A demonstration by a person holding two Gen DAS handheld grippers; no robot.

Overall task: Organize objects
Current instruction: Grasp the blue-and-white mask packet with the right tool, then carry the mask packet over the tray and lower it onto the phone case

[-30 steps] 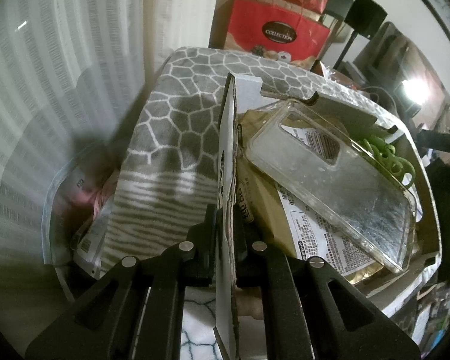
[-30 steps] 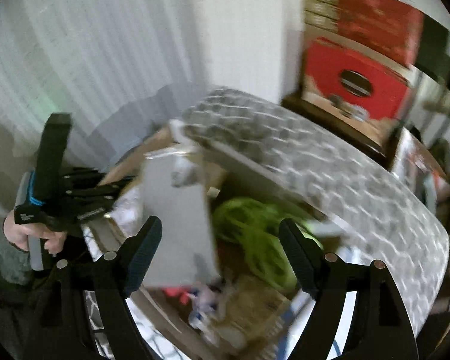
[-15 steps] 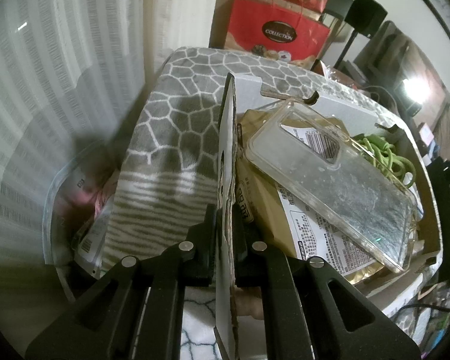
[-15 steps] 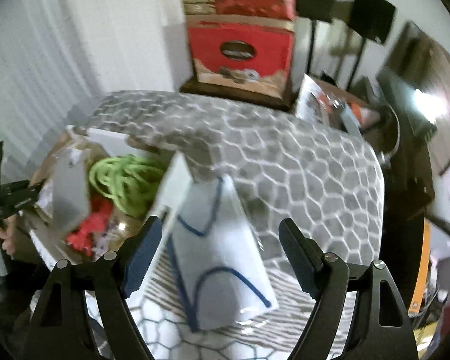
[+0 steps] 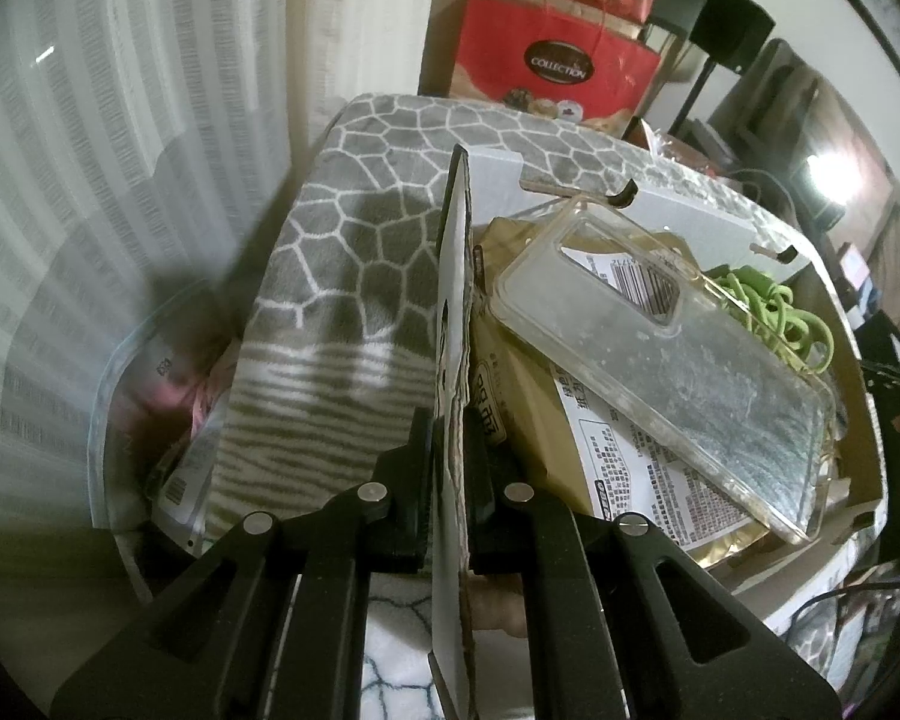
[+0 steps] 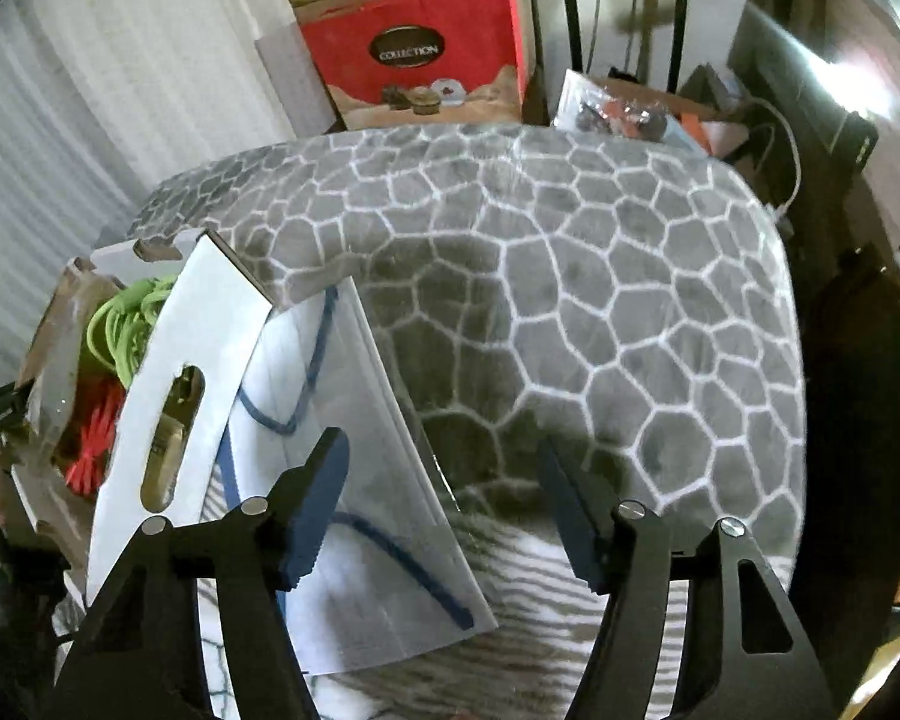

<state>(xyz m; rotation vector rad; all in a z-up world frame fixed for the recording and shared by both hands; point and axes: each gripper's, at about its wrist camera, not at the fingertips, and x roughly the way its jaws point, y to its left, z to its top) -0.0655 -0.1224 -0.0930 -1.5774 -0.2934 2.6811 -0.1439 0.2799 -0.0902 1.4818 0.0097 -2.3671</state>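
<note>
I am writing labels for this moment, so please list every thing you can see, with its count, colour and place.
cardboard box: one, white outside and brown inside, on the blanket, full of items
phone case: one, clear, lying on top of the box contents
cable: one bundle, bright green, at the far end of the box
packet: one, brown-gold with a printed label, under the phone case
red item: one, inside the box, unclear what it is
white bag: one, with blue cord handles, on the blanket beside the box
blanket: one, grey with white honeycomb lines, under everything
gift box: one, red, behind the blanket
left tool: shut on the box wall
right tool: open, above the bag and blanket
</note>
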